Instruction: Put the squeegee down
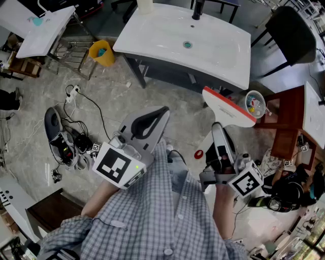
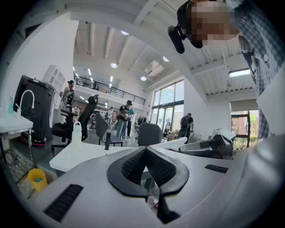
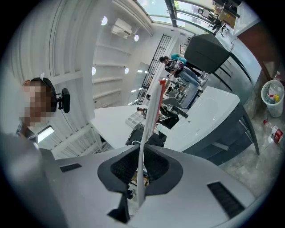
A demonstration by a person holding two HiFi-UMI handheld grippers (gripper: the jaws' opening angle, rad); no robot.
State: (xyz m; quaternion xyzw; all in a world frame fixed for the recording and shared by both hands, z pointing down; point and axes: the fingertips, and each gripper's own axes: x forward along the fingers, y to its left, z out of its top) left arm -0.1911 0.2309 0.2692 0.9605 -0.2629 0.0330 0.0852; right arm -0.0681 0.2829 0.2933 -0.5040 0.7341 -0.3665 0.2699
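The squeegee is white with a red strip along its head. It is held up in the air, below the near edge of the white washbasin top. My right gripper is shut on its handle. In the right gripper view the thin white handle runs up from between the black pads, and its red edge shows at the top. My left gripper hangs to the left over the floor, shut and empty. In the left gripper view its black pads meet at the tip.
The basin has a drain and a black faucet. On the stone floor are a yellow bin, cables and gear, and a small waste basket. A brown wooden table stands at the right and another white basin at the far left.
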